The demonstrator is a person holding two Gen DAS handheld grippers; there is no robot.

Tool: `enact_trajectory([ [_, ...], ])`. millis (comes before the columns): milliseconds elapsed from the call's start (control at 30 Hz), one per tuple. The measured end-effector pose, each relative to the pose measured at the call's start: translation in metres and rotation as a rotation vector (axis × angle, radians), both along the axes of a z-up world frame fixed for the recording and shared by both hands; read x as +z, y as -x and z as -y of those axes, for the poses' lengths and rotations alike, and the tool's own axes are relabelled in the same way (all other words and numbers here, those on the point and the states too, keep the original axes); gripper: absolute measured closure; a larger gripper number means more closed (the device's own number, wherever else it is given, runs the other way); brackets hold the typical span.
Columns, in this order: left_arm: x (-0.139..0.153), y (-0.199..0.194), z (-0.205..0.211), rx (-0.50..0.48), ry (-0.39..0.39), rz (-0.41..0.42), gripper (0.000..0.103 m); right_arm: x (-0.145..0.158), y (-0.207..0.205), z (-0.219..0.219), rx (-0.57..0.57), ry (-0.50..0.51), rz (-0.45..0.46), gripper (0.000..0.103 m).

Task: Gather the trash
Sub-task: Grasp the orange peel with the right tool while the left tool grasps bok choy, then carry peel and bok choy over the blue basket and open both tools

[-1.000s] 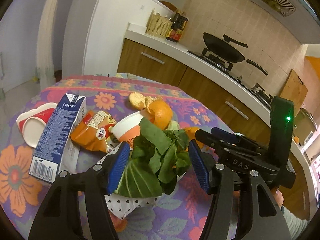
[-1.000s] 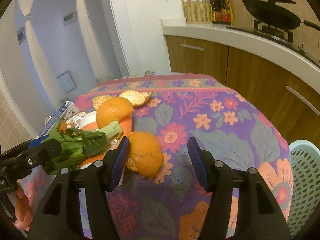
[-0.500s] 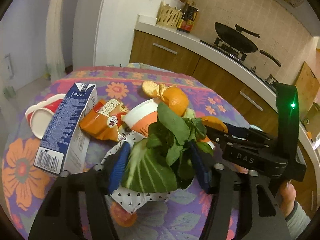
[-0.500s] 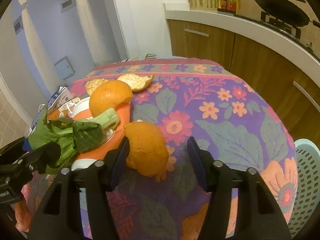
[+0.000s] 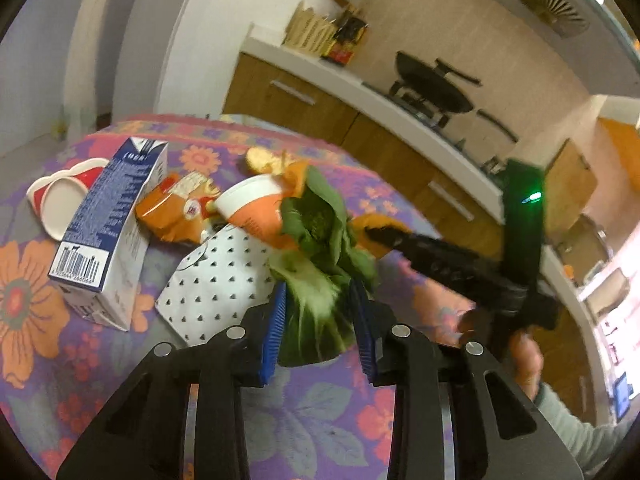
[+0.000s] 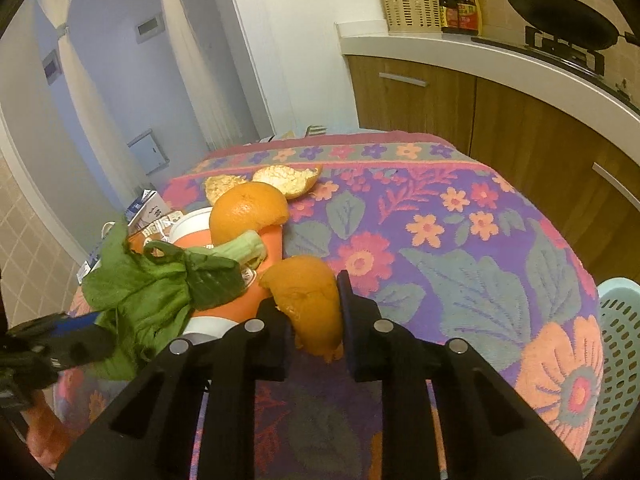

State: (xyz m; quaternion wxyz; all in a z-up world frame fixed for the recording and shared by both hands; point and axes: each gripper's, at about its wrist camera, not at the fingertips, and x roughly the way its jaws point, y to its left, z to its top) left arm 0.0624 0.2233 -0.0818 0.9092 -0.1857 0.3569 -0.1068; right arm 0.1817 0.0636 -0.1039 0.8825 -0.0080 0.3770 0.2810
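Observation:
My left gripper (image 5: 318, 330) is shut on a bunch of green leafy vegetable (image 5: 320, 264) and holds it just above the floral tablecloth (image 5: 320, 420). My right gripper (image 6: 316, 320) is shut on a piece of orange peel (image 6: 310, 300). The vegetable also shows in the right wrist view (image 6: 160, 288), draped over an orange and white paper cup (image 6: 236, 280) lying on its side. More orange peel (image 6: 250, 214) rests on that cup, and two peel pieces (image 6: 286, 178) lie behind it.
A blue and white milk carton (image 5: 108, 224), a red paper cup (image 5: 60, 200), an orange snack bag (image 5: 176, 210) and a dotted white wrapper (image 5: 220, 284) lie on the table. A light blue perforated basket (image 6: 616, 360) stands off the table's right edge. Kitchen counters stand behind.
Both grippers have closed: the left on the leafy vegetable, the right on the orange peel. The vegetable has lifted slightly off the cup and the left view is blurred by motion.

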Motion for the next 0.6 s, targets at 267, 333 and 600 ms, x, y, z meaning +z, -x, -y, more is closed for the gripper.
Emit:
enact_trajectory([
  [267,-0.01,0.001,0.017,0.01,-0.097,-0.053,0.08,0.001,0.004,0.0,0.011,0.004,0.018,0.087],
  [333,-0.009,0.006,0.018,0.013,-0.097,-0.042,0.085,0.003,0.007,0.0,0.014,0.007,0.035,0.089],
  [600,0.023,0.04,0.024,-0.034,-0.052,0.057,0.087,0.019,0.025,0.031,-0.017,-0.106,0.075,0.095],
])
